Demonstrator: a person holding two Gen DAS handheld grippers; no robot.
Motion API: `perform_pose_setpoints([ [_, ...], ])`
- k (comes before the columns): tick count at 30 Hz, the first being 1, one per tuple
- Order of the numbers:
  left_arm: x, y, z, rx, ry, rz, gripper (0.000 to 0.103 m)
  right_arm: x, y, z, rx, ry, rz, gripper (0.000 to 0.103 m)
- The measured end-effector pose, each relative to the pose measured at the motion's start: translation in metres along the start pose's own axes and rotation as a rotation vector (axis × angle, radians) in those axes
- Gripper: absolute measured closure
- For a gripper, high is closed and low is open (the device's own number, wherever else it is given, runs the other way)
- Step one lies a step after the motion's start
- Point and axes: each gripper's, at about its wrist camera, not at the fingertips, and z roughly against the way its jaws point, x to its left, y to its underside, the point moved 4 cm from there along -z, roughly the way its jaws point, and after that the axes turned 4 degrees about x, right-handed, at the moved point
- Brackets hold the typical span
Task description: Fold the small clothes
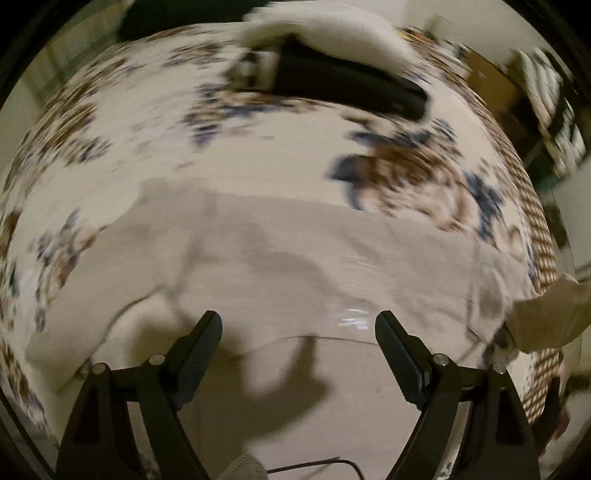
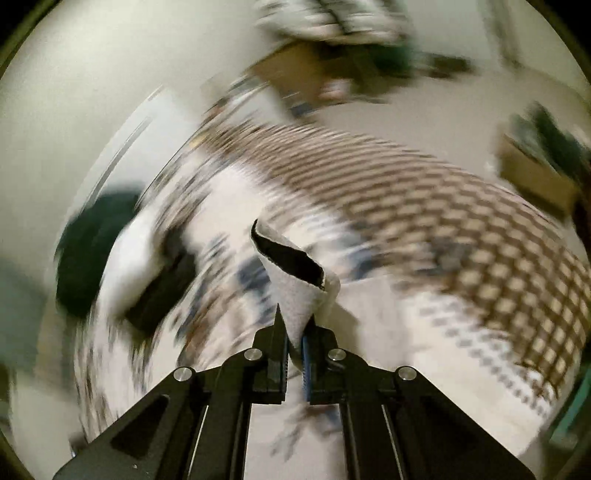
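Pale grey small garment (image 1: 295,258) spread mostly flat across a floral-patterned surface, lightly creased, one corner lifted at the far right edge; same grey knit fabric (image 2: 295,295) pinched into an upright cone with a dark open hollow at its top.

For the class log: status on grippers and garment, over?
Left gripper open above grey garment. Right gripper shut on a garment edge. Nothing blocking.

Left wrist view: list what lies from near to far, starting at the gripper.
Open left gripper → pale grey garment spread flat → floral bedsheet → black folded item → white cloth behind it.
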Motion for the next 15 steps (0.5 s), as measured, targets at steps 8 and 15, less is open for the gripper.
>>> perform_pose_setpoints([
  [8,0.082,0.018,0.000,0.003,-0.078,0.172,0.018,0.139,0.116,-0.089,0.182,0.006,0.501,0.097],
  [15,0.127,0.037,-0.005,0.010,-0.108,0.273,0.018,0.160,0.190,-0.151,0.262,0.051,0.731,0.097],
])
